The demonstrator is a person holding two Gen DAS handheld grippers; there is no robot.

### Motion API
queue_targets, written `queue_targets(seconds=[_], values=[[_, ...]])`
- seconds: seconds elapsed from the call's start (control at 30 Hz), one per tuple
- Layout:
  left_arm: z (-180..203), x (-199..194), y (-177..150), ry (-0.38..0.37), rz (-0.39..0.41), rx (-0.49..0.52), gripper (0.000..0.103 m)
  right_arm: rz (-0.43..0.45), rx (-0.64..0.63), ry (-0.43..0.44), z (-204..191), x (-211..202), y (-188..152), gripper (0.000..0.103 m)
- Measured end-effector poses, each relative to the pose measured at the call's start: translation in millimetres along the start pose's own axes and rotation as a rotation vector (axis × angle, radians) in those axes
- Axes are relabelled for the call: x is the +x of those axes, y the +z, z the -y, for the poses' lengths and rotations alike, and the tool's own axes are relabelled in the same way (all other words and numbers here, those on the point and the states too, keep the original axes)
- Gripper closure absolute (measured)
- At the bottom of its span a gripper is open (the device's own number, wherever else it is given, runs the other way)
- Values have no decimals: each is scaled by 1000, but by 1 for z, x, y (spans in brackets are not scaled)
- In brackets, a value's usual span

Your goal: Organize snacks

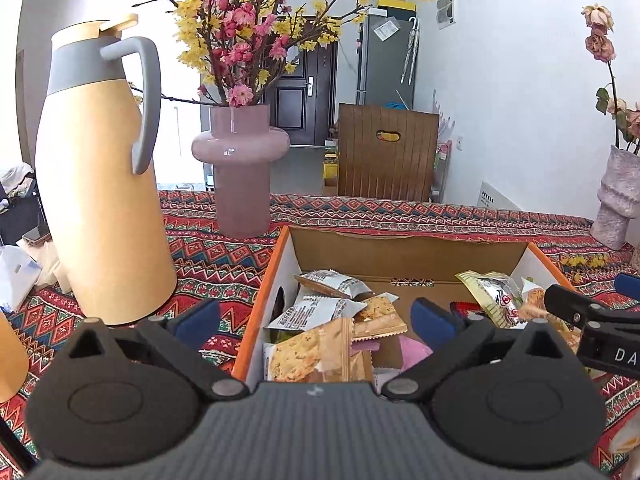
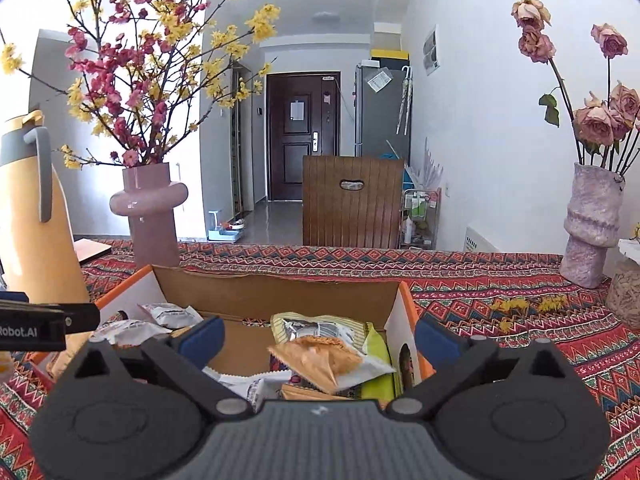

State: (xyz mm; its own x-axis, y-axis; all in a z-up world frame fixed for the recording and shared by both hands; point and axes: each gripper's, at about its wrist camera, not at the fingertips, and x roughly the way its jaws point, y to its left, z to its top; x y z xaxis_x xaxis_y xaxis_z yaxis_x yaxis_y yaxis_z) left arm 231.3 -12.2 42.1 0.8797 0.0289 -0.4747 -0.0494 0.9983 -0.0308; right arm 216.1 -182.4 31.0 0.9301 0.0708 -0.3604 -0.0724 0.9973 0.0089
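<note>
An open cardboard box (image 1: 404,254) with orange outer sides sits on the patterned tablecloth and holds several snack packets. Tan cracker packets (image 1: 316,354) and white packets (image 1: 332,284) lie at its left side. My left gripper (image 1: 314,318) hovers over the box's near left edge, open, with nothing between its blue pads. In the right wrist view the same box (image 2: 276,284) holds a tan packet (image 2: 320,358) lying on a green-and-white one. My right gripper (image 2: 318,334) stands open above the box's near right part, pads apart from the packets. Its finger (image 1: 592,312) shows at the left view's right edge.
A tall yellow thermos jug (image 1: 104,184) stands left of the box, with a pink vase of blossoms (image 1: 240,172) behind. A grey-pink vase of dried roses (image 2: 592,224) stands at the table's far right. A wooden chair (image 2: 352,200) is beyond the table.
</note>
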Motion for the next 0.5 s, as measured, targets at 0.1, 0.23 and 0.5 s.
queue_targets(seconds=[0.1,0.23,0.5], values=[[-1,-8,-2,-4,8,5,0,-3,7,5,1,-10,-1,0],[-2,-28,-7,-28,30,19,0,-9,5,34,1,-32,-6,0],[-2,-74,-25,-59,52,70,0,-22,-10,54,-3,-84,-23,0]])
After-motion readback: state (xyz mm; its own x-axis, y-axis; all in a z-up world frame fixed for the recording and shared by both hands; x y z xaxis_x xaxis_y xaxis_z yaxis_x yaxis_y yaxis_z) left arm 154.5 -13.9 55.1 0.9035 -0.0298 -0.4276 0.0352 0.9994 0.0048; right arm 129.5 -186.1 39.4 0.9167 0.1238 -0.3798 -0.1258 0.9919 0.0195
